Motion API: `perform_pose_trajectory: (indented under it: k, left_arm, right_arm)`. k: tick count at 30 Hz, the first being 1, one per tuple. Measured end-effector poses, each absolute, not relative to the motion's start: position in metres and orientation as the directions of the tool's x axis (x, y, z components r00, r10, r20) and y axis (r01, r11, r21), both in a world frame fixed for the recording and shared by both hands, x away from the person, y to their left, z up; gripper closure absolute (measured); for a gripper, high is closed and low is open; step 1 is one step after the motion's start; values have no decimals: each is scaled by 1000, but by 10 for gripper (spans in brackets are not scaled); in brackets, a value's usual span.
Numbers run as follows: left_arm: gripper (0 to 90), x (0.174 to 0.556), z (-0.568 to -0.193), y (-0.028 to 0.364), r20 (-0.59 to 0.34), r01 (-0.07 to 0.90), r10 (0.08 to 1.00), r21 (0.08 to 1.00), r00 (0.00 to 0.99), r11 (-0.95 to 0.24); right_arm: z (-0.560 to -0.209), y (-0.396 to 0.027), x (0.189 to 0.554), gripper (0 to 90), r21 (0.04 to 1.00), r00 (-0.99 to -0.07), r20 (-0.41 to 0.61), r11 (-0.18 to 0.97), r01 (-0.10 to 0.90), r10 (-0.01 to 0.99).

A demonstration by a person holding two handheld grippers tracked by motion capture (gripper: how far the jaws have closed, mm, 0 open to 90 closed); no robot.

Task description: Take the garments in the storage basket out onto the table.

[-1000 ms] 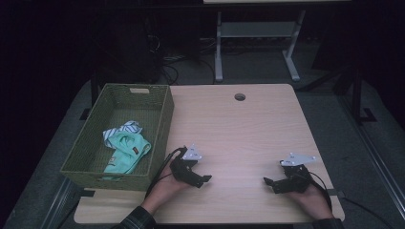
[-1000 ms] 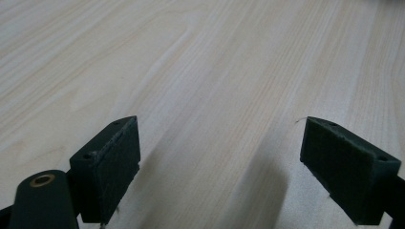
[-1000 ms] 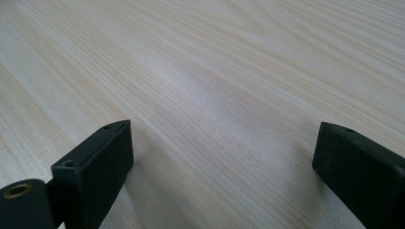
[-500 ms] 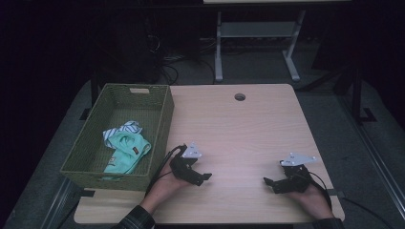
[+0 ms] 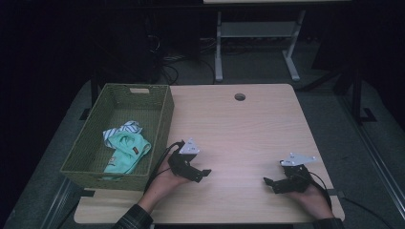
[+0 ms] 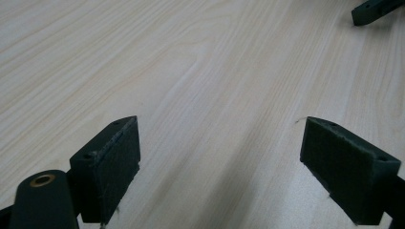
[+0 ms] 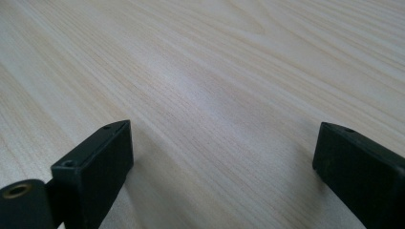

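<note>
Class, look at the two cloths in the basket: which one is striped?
The blue-and-white striped cloth, lying toward the far side of the basket; the mint-green cloth partly covering it is plain.

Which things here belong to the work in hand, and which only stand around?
Part of the work:
- left gripper, jaws open, low over the table
- right gripper, jaws open
- green woven basket
- mint green garment inside it
- striped cloth inside it

Standing around:
- white metal stand behind the table
- cables on the floor
</note>
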State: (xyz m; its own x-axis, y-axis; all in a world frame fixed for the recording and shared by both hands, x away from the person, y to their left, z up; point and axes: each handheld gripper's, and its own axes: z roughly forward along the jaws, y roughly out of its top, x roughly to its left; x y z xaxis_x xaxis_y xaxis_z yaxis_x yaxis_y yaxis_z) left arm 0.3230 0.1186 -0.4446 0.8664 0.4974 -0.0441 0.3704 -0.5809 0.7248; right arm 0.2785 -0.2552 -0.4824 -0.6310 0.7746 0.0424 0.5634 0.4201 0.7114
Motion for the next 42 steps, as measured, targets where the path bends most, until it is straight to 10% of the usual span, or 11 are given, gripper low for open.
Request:
perform_pose_trajectory:
  k: [42]
  left_arm:
    - [132,321,-417,120,-39,354,492,743,870,-567]
  right_arm:
    - [-482,-255,279,61,711,-631,43,420,564,775]
